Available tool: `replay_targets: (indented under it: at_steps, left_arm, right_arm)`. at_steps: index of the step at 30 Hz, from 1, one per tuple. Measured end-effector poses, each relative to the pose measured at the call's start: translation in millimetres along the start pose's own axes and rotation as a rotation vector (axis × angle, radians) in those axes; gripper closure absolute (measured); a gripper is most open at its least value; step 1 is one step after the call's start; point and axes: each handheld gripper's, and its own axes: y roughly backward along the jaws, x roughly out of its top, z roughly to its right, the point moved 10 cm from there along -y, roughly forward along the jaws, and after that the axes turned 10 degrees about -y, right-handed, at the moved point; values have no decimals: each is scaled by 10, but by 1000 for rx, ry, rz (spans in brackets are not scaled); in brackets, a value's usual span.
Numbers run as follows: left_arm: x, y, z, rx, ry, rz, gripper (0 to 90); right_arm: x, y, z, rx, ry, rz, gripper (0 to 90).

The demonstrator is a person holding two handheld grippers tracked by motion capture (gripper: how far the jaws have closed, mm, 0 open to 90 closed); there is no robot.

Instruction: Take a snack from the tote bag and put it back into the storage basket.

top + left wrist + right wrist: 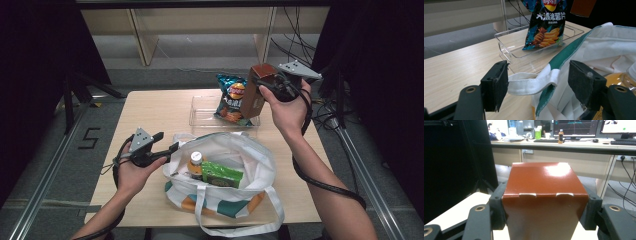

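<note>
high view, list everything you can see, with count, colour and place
table: one, light wood, centre
tote bag: one, white with green and orange, near edge of table
bottle: one, orange with white cap, inside bag
green packet: one, inside bag beside bottle
clear tray: one, transparent, far side of table
chip bag: one, dark blue, standing in tray
brown box: one, held above tray
left hand-held gripper: open around bag's white handle
right hand-held gripper: shut on box
</note>
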Motion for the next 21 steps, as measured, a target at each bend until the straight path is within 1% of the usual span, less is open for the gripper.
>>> replay_targets:
  at_steps: [1, 2, 4, 5, 7, 9, 10, 12, 13, 14, 18, 20, 21]
  left_arm:
    - [-1, 0, 1, -1, -1, 0, 322]
    - [-2, 0, 1, -1, -1, -1, 322]
    - [0, 0, 0, 0, -1, 0, 322]
    - [1, 0, -1, 0, -1, 1, 322]
    - [-3, 0, -2, -1, -2, -1, 322]
    - [-4, -1, -3, -1, -1, -1, 323]
    - [-3, 0, -4, -1, -2, 0, 322]
    - [1, 0, -3, 0, -1, 2, 322]
    - [2, 0, -4, 0, -1, 2, 322]
    - [2, 1, -3, 0, 0, 2, 322]
    - [-3, -1, -1, -1, -1, 0, 322]
    - [0, 0, 0, -1, -1, 1, 322]
    - [1, 0, 0, -1, -1, 1, 322]
  right_arm:
    - [-7, -10, 0, -2, 1, 0, 394]
    - [-18, -23, -14, 2, -11, -4, 394]
    - [-35, -43, -9, 0, 0, -7, 394]
    - [-45, -51, -15, -2, -12, -9, 394]
    - [-61, -65, -15, -6, -20, -14, 394]
    - [-68, -86, -3, -11, -18, -11, 394]
    - [-69, -99, 12, -12, -2, -7, 393]
    - [-79, -111, 15, -17, -13, -13, 393]
    - [-83, -119, 22, -15, -8, -13, 393]
    - [-88, -127, 16, -13, -13, -16, 394]
    - [-106, -147, 42, -21, -5, -18, 393]
    - [-119, -158, 46, -22, -19, -21, 394]
    - [-121, -167, 58, -22, -7, -20, 394]
